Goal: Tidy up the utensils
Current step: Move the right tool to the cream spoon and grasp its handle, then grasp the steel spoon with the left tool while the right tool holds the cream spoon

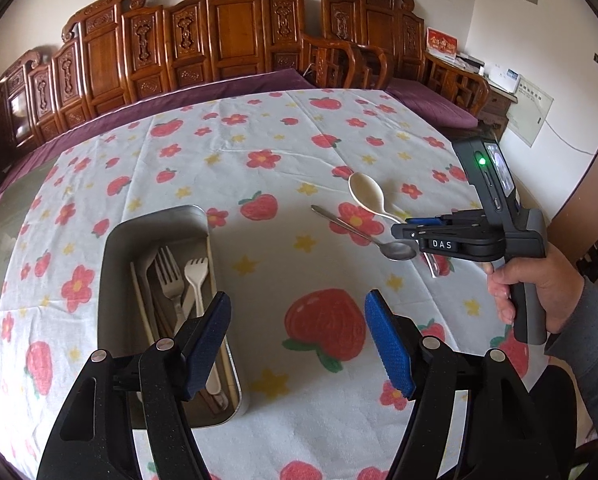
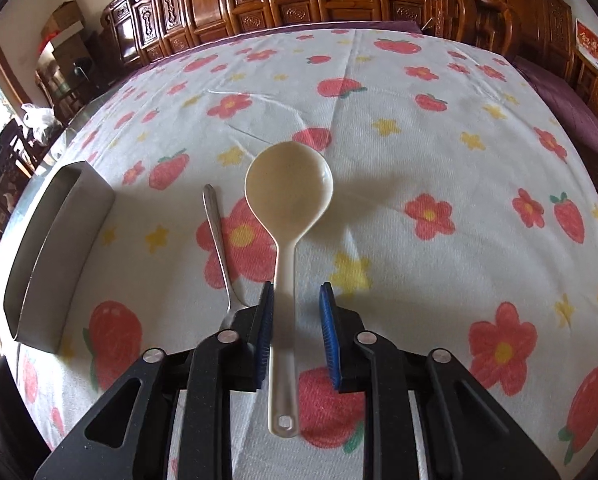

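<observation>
Strawberry-print tablecloth (image 2: 419, 152) everywhere; white spoon (image 2: 285, 216) is lying just right of the metal spoon (image 2: 219, 248), handle running straight back between the right gripper (image 2: 295, 320) pads, not yet pinching. Left gripper (image 1: 299, 340) is hanging open, farther off.

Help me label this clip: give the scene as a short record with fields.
surface: strawberry tablecloth
container: metal tray, holding forks and chopsticks
loose items: cream spoon and metal spoon, side by side on the cloth
left gripper: open, empty, beside the tray
right gripper: open, jaws straddling the cream spoon's handle, a gap showing on one side
</observation>
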`<state>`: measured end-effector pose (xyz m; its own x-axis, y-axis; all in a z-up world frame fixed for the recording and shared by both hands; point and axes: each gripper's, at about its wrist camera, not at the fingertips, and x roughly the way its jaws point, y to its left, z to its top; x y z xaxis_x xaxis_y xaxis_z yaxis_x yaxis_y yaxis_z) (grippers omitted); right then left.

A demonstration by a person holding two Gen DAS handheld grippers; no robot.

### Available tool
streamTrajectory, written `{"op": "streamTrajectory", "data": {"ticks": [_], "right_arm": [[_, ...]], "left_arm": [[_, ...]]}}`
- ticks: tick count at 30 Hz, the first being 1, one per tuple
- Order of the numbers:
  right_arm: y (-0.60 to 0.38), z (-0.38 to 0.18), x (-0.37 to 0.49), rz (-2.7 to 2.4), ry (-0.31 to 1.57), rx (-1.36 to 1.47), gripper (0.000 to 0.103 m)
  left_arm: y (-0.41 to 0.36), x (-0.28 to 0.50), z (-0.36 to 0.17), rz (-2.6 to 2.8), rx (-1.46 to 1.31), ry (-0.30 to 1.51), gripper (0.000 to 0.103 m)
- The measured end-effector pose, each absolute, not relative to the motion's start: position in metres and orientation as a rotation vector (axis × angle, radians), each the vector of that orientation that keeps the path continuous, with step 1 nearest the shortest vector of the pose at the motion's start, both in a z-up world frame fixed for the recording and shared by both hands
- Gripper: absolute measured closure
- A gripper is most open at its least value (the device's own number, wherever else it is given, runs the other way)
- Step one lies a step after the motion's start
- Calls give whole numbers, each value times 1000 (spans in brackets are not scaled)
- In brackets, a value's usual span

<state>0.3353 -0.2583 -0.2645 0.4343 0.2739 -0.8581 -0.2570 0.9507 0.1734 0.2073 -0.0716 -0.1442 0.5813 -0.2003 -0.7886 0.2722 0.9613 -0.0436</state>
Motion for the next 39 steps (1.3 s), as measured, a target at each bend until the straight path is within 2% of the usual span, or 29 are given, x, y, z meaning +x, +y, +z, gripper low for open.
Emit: {"op": "streamTrajectory", "data": {"ticks": [12, 20, 31, 39], "right_arm": [[-314, -241, 272, 276, 995, 3, 91], [-341, -267, 256, 216, 1017, -30, 92], [-346, -270, 256, 244, 991, -4, 92], [-350, -269, 255, 250, 988, 17, 92]], "left_arm": [[-125, 229, -168, -323, 87, 956, 37], [-167, 259, -197, -301, 97, 1027, 37], [-189, 297, -226, -245, -3, 1119, 37], [-199, 307, -238, -218, -34, 1163, 53]]}}
